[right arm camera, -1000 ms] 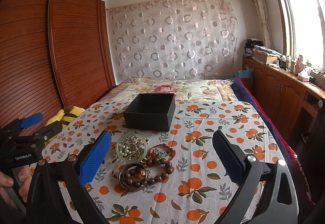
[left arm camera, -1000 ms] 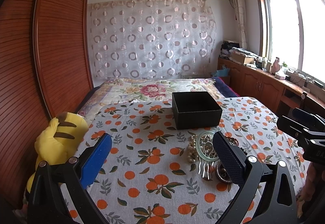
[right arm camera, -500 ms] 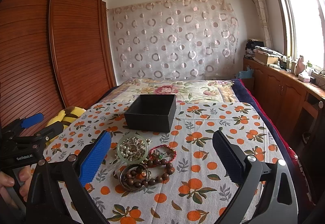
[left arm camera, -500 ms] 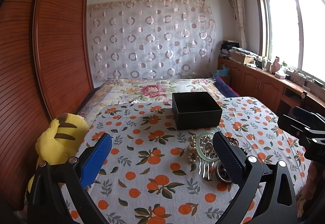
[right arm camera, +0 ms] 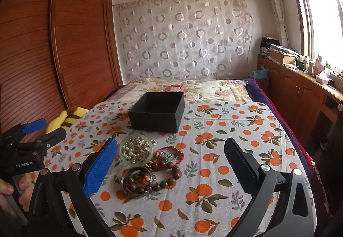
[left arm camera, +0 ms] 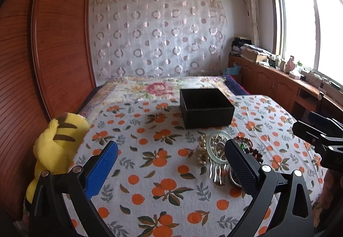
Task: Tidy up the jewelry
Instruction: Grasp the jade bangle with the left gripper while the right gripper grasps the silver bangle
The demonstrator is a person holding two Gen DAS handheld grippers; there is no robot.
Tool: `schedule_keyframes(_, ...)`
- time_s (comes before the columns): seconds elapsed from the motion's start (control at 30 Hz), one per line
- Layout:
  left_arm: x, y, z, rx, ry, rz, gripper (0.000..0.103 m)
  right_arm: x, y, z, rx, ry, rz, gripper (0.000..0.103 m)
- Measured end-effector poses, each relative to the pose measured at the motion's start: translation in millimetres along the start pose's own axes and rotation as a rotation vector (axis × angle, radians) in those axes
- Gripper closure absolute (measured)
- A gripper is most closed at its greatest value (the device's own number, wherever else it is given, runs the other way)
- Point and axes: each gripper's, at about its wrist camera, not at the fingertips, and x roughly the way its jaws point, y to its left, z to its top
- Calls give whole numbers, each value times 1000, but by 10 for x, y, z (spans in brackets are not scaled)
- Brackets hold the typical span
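Right claw (right arm camera: 171, 164) over jewelry (right arm camera: 148, 164)

Bed (right arm camera: 235, 129) bears black box (right arm camera: 157, 111); jewelry pile (right arm camera: 148, 161); plush toy (left arm camera: 55, 142).

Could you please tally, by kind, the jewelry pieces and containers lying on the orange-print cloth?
Bangles: 2, pale green and metal.
Bead strings: 3, pearl, wooden, red.
Hair comb: 1.
Black box: 1.
Total: 7; small pieces inside the pale green bangle are not counted.
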Motion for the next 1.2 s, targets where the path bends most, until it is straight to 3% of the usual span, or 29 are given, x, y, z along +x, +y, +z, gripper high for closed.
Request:
schedule_keyframes(0.1, 130, -27, -66, 12, 42, -18, 7, 69, -57, -76, -14, 13, 3, 3)
schedule_keyframes(0.43, 432, -292, -231, 86, 153, -100, 7, 330, -156, -327, -46, 103, 51, 28)
schedule_keyframes(0.6, 541, -340, -245, 89, 182, -162, 7, 441, -214, -438, -46, 158, 54, 37)
schedule_keyframes(0.73, 658, -366, -197, 96, 193, -199, 7, 500, -217, -500, -53, 185, 63, 38)
schedule_keyframes(0.93, 955, -357, -98, 92, 244, -268, 39, 536, -177, -535, -77, 211, 84, 40)
schedule_keyframes(1.0, 1088, -327, -56, 75, 267, -282, 57, 542, -163, -541, -85, 218, 89, 40)
schedule_keyframes(1.2, 1327, -298, 29, 41, 308, -310, 78, 553, -135, -553, -98, 231, 94, 40)
